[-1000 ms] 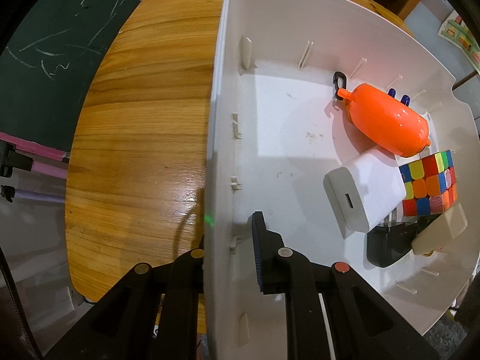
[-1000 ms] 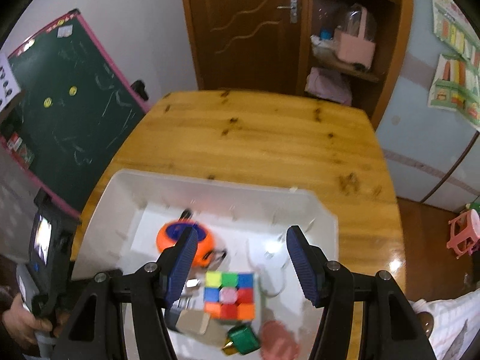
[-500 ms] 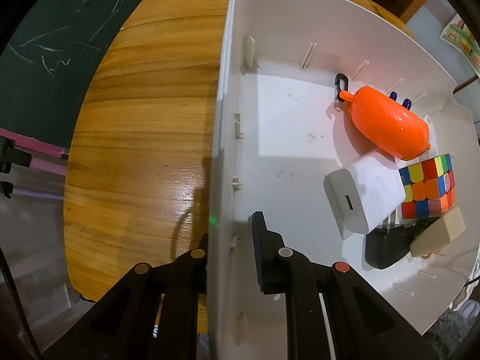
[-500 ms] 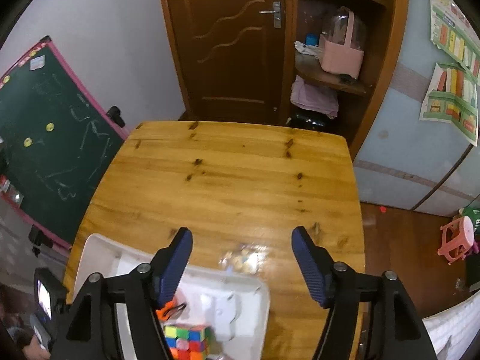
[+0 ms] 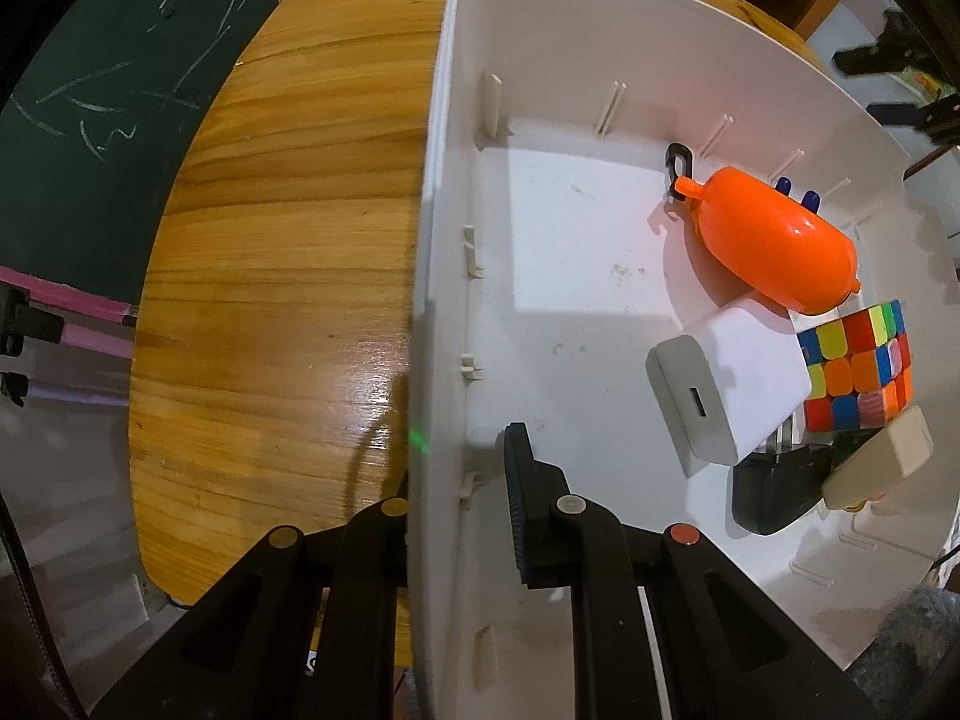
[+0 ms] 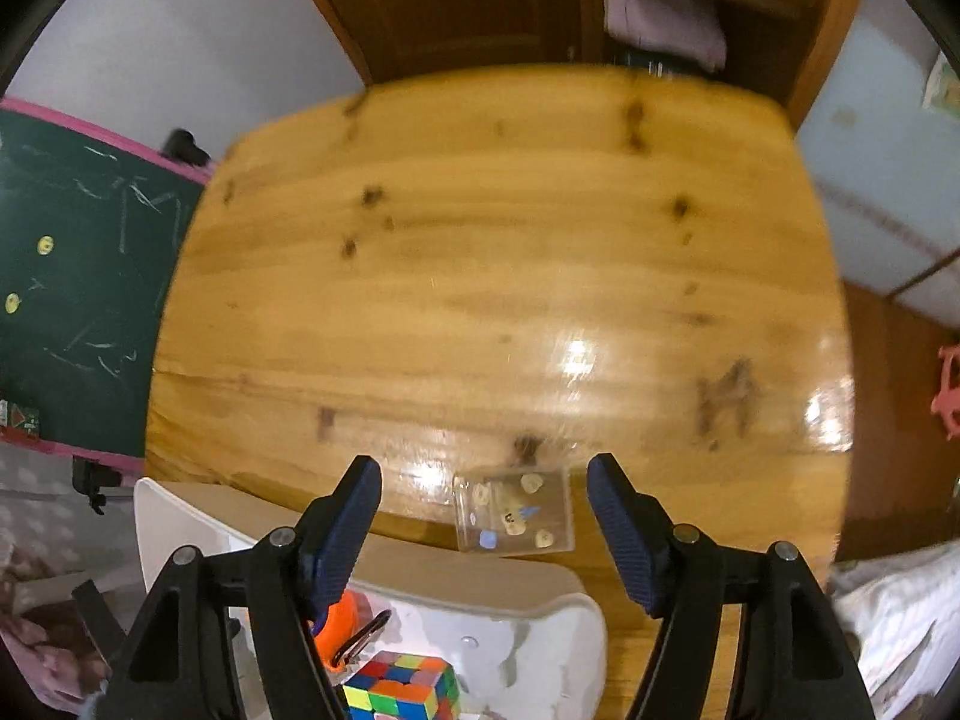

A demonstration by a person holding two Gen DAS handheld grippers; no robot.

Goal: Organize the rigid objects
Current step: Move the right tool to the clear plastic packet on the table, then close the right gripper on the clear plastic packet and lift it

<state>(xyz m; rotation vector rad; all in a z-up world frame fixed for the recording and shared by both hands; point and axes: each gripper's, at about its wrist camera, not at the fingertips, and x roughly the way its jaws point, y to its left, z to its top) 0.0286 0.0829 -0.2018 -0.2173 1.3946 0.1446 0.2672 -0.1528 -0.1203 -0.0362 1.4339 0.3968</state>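
Note:
My left gripper [image 5: 462, 480] is shut on the near wall of the white bin [image 5: 438, 252]; one finger is inside, one outside. The bin holds an orange case [image 5: 774, 240], a white charger [image 5: 726, 384], a colour cube [image 5: 858, 366], a black plug [image 5: 774, 492] and a beige block [image 5: 882, 462]. My right gripper [image 6: 486, 516] is open and empty, above a small clear box [image 6: 513, 510] with beige pieces that lies on the wooden table [image 6: 480, 276] just past the bin's rim [image 6: 480, 570]. The cube [image 6: 402, 690] and orange case [image 6: 339, 624] show below it.
A green chalkboard [image 6: 78, 294] stands left of the table. A dark wooden door and shelf with pink cloth [image 6: 660, 18] are behind it. The table's far right edge [image 6: 840, 300] drops to a brown floor.
The right gripper has lifted away from over the bin and swung toward the table, so the clear box now sits between its open fingers. The left gripper keeps its hold on the bin wall.

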